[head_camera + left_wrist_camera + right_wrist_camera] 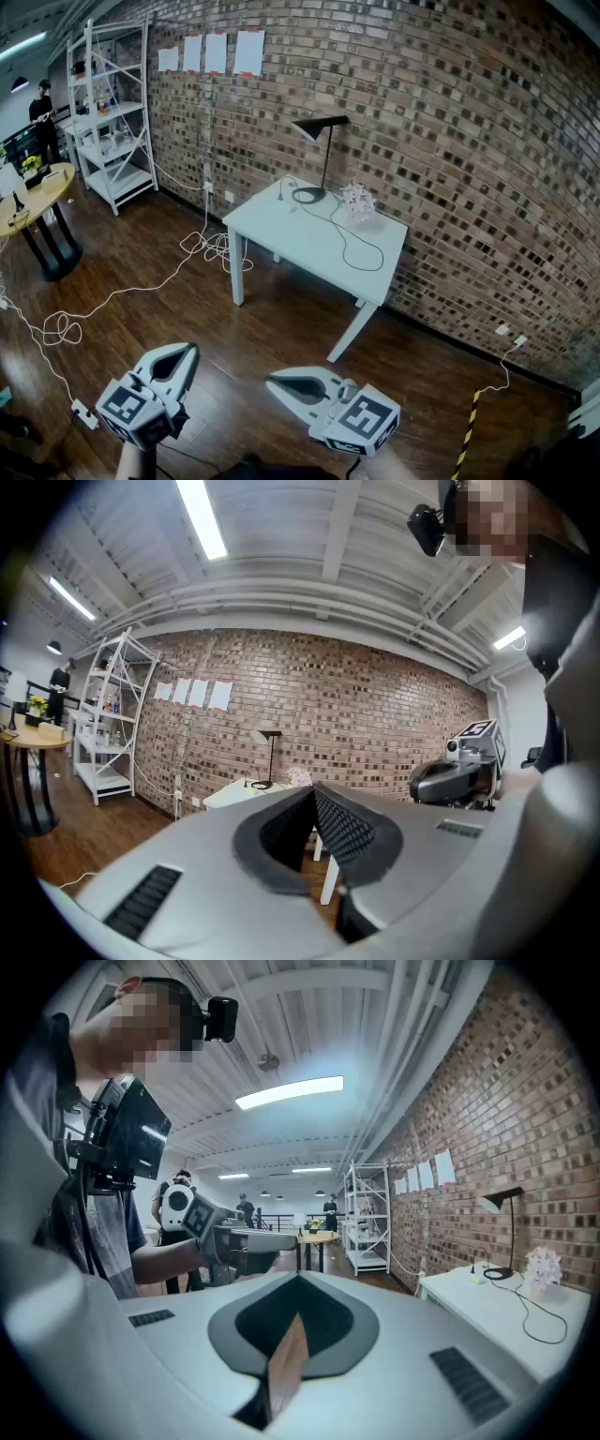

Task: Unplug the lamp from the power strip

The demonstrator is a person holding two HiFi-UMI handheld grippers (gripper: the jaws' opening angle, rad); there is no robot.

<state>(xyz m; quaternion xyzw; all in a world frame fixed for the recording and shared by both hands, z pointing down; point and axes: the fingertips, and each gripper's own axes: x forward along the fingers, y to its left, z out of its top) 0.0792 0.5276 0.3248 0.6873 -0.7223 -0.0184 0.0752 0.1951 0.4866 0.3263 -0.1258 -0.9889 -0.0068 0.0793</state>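
Observation:
A black desk lamp (322, 141) stands at the back of a white table (281, 234) against the brick wall. Its black cord (349, 246) loops over the tabletop, and I cannot tell where it ends. The lamp (268, 752) shows small in the left gripper view and the same lamp (506, 1227) at the right of the right gripper view. On the floor at the left, a white block (84, 413) lies on a white cable and may be the power strip. My left gripper (192, 348) and right gripper (270, 380) hover low in the head view, well short of the table. Both are shut and hold nothing.
A white ornament (358, 202) sits on the table beside the lamp. White cables (112, 295) trail across the wood floor. A white shelf unit (108, 112) and a round wooden table (42, 192) stand at the left. A person (41, 108) stands far off.

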